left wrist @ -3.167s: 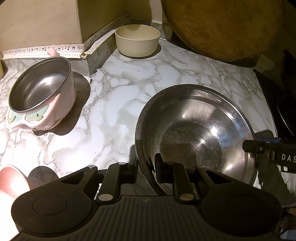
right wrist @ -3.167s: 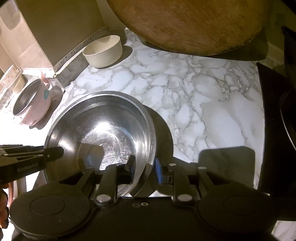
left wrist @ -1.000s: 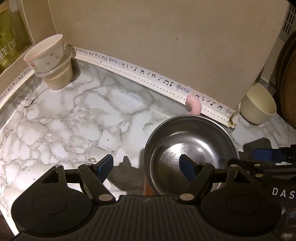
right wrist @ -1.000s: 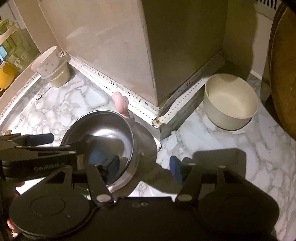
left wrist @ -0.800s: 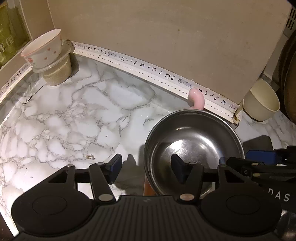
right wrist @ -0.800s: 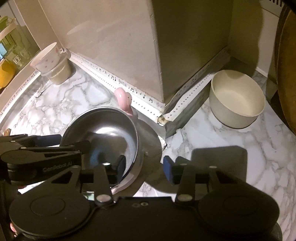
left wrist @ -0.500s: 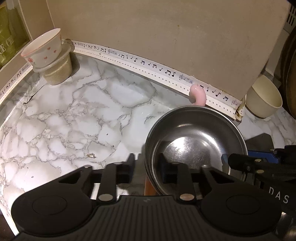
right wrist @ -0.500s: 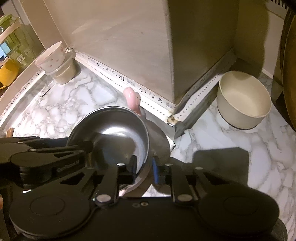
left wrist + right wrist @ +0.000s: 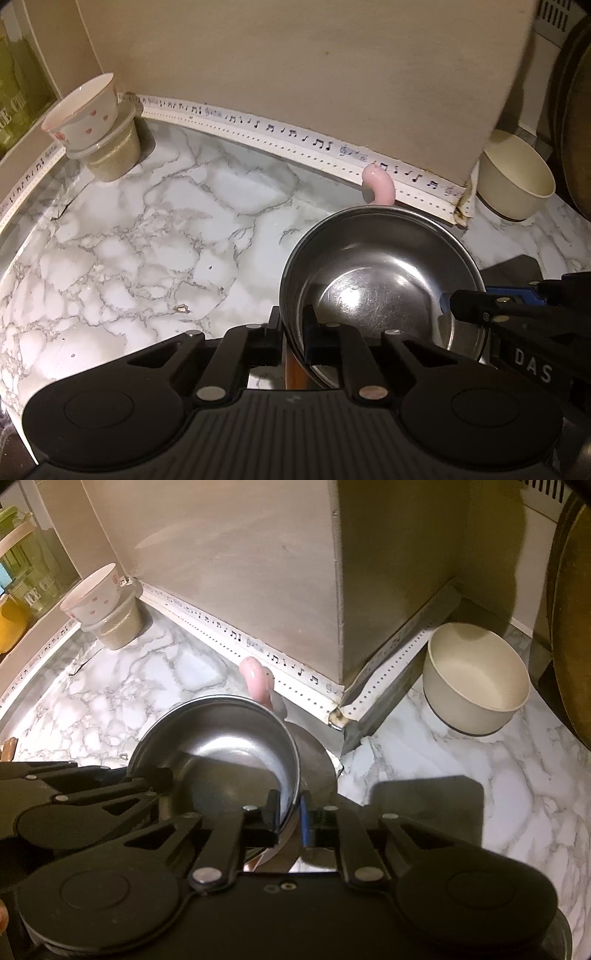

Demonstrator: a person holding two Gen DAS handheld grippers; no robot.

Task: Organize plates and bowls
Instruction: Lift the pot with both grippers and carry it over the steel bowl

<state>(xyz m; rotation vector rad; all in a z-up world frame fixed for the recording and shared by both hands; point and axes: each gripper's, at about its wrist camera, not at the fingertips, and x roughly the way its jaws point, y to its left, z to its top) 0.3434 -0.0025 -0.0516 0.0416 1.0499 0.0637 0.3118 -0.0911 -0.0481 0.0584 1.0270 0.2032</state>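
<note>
Beyond the steel bowl [image 9: 221, 760] — right view only — yellow mug [image 9: 11, 624], wall's corner.

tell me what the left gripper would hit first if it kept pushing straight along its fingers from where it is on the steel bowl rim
The left gripper is closing on the steel bowl rim, so the bowl itself comes first. Beyond it probably the marble counter; depth is unclear.

A home kitchen: a marble-look table [image 9: 155, 236] holds a steel bowl [image 9: 380, 273], a cream bowl [image 9: 517, 184] and a heart-print cup [image 9: 85, 110]; jars [image 9: 33, 579] line the side ledge.
</note>
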